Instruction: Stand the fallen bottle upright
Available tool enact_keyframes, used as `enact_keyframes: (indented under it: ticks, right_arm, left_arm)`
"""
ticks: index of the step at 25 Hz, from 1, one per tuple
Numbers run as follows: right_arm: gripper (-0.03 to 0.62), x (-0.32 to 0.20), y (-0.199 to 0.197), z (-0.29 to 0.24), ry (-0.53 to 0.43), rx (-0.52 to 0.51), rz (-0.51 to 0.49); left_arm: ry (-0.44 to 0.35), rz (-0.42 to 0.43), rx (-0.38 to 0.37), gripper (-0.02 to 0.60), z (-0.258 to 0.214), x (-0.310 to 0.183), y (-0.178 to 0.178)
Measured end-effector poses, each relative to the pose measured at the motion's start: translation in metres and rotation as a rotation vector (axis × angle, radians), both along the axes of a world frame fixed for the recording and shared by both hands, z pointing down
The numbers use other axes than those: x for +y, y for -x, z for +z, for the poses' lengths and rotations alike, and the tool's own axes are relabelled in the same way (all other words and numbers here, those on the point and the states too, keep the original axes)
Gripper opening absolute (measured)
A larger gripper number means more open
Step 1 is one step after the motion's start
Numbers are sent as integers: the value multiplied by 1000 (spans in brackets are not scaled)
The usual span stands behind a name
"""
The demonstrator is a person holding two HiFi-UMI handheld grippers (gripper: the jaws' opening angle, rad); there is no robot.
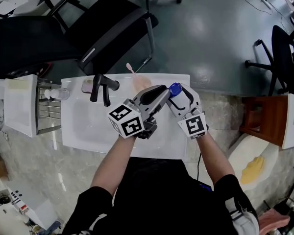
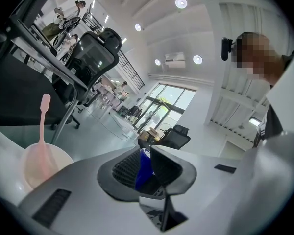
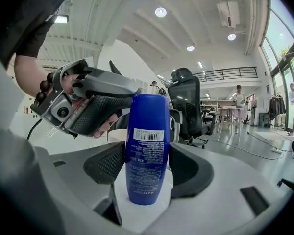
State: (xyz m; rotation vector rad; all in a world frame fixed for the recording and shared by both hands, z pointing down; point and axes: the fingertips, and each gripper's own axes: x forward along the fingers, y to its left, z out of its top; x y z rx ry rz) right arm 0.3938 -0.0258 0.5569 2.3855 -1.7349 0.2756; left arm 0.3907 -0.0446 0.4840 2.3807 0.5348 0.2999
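A blue bottle (image 3: 147, 146) with a white printed label stands upright on the white sink rim. My right gripper (image 3: 147, 163) is shut on its lower body, one pad pressed to each side. In the head view the bottle's top (image 1: 175, 88) shows at the sink's back right corner, between both grippers. My left gripper (image 1: 162, 94) reaches in from the left. Its jaws are almost together and pinch a narrow blue strip of the bottle (image 2: 144, 173) near its top. The left gripper (image 2: 146, 153) points level.
A white sink (image 1: 88, 126) with a black faucet (image 1: 103, 84) lies in front of me. A pink cup (image 1: 141, 81) holding a pink toothbrush stands on the back rim close to the bottle. A black office chair (image 1: 63, 28) stands behind the sink, a wooden stool (image 1: 259, 116) to the right.
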Motion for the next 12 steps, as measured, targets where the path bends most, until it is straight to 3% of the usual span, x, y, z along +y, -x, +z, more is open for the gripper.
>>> enact_keyframes:
  ticks: [12]
  right_arm:
    - [295, 11, 4, 1, 32, -1, -7]
  left_arm:
    - [-19, -39, 33, 74, -12, -9, 14]
